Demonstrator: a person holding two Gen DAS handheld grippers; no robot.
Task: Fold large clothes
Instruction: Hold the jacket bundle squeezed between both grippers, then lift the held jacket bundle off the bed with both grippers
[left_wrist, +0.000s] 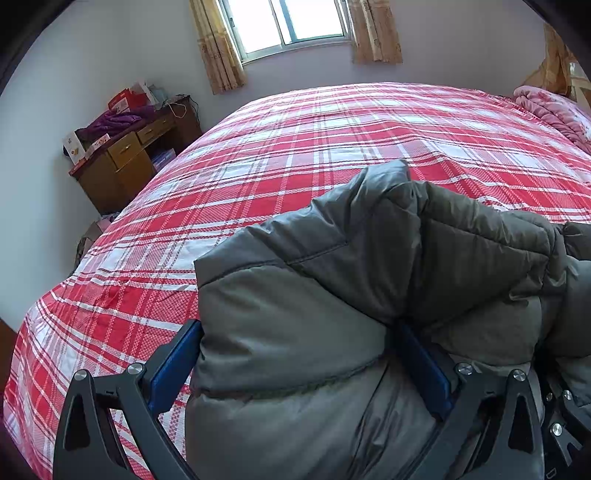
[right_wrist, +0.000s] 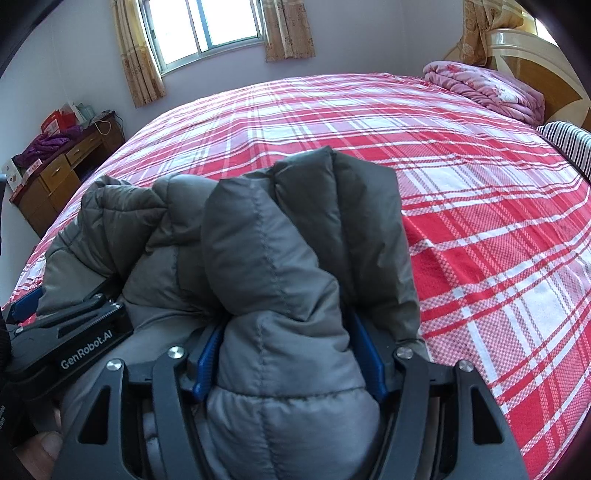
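A grey quilted puffer jacket (left_wrist: 332, 295) is bunched up over the near edge of a bed with a red and white plaid sheet (left_wrist: 295, 147). My left gripper (left_wrist: 295, 332) is shut on a thick fold of the jacket between its blue pads (left_wrist: 173, 365). My right gripper (right_wrist: 288, 332) is shut on another thick fold of the same jacket (right_wrist: 266, 251), which bulges up between its blue pads (right_wrist: 207, 358). The left gripper's body (right_wrist: 74, 339) shows at the left of the right wrist view, close beside the right one. The bed sheet (right_wrist: 480, 221) spreads beyond.
A folded pink blanket (right_wrist: 484, 88) lies at the far right corner by the headboard (right_wrist: 546, 55). A striped cloth (right_wrist: 569, 144) sits at the right edge. A wooden desk (left_wrist: 125, 158) with clutter stands left of the bed. A curtained window (left_wrist: 291, 22) is behind.
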